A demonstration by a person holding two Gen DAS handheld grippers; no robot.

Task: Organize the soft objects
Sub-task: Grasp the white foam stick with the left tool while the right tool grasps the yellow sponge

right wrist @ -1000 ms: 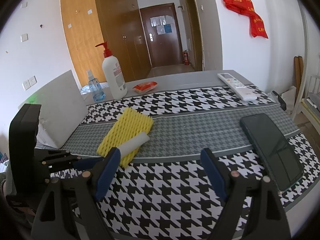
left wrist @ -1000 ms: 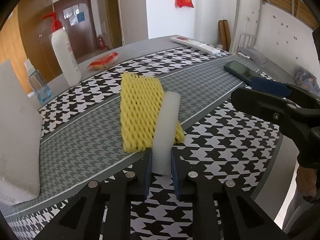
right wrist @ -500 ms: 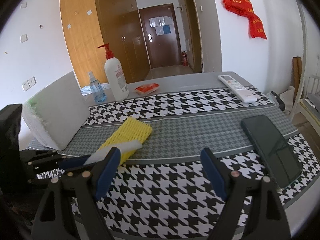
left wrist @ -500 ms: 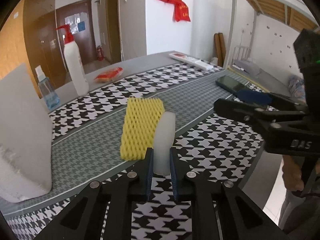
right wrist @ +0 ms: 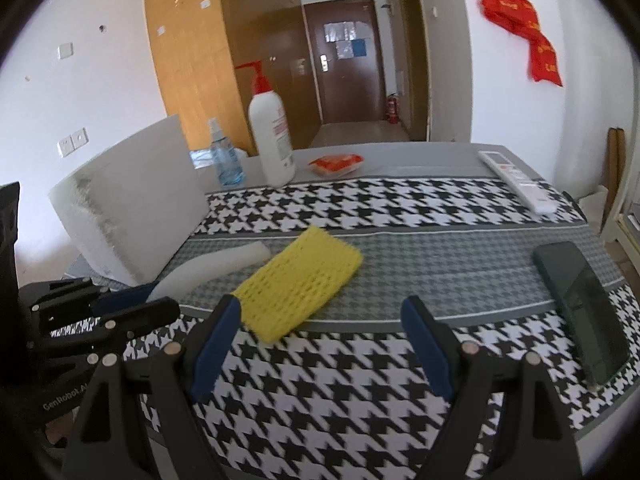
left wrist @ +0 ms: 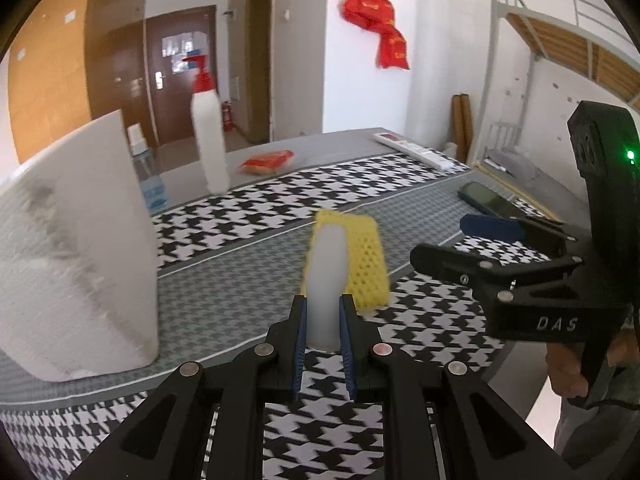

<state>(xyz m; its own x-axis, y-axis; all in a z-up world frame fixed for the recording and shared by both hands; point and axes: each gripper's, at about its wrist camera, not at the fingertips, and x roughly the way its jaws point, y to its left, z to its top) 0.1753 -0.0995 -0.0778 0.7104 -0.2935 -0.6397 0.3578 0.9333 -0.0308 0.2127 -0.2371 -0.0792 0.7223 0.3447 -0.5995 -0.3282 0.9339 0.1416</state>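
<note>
Your left gripper point(left wrist: 323, 322) pinches the white foam stick point(left wrist: 326, 280) by its near end, lifted over the table's point(right wrist: 360, 380) near-left part; it looks light and squashy. Your right gripper point(right wrist: 320, 344) is spread, empty, facing the yellow foam net point(right wrist: 298, 282); pinch that one at an edge.

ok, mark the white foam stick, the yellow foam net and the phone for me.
white foam stick point(left wrist: 326, 276), left wrist view, mid-length, just above the jaws gripping it.
yellow foam net point(right wrist: 298, 284), right wrist view, centre of its mesh top.
phone point(right wrist: 580, 296), right wrist view, middle of its dark screen.
</note>
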